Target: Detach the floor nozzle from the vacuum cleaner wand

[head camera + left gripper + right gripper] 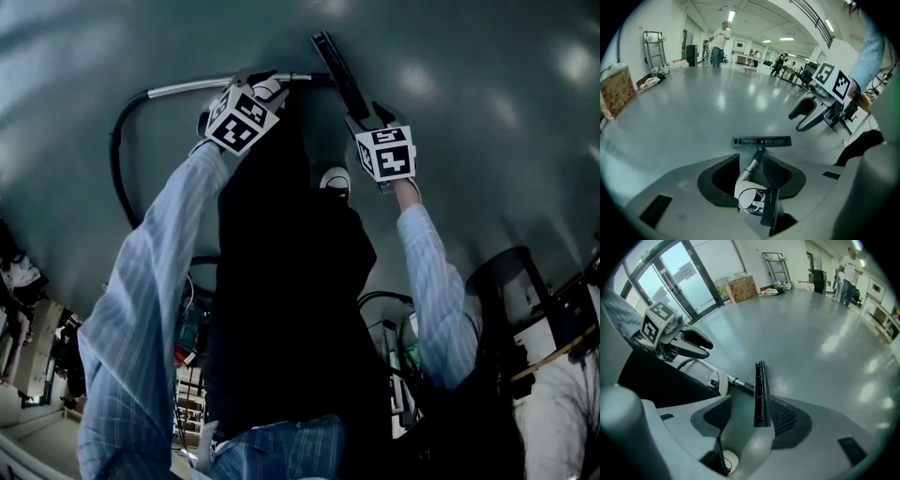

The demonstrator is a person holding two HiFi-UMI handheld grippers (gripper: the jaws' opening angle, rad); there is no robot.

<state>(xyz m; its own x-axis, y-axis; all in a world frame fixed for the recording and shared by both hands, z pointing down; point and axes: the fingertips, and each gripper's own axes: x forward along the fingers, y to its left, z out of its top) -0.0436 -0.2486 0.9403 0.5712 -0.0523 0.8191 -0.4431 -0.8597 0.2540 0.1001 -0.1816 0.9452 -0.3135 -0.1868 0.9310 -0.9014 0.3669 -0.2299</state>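
The floor nozzle (336, 66) lies on the floor (487, 150), joined to the wand (202, 86), and the right gripper (751, 404) and left gripper (752, 161) straddle nozzle and wand with fingers spread, so a crooked pinch may drag both.

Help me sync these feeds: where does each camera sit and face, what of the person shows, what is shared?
Head view: on the head, facing steeply down at the floor; sleeves, torso, a shoe, left gripper, right gripper.
Left gripper view: on the left gripper, along its fingers toward the wand; right gripper and a sleeve show.
Right gripper view: on the right gripper, along its fingers toward the floor nozzle; left gripper shows.
Shared: all show floor nozzle, wand, shoe.
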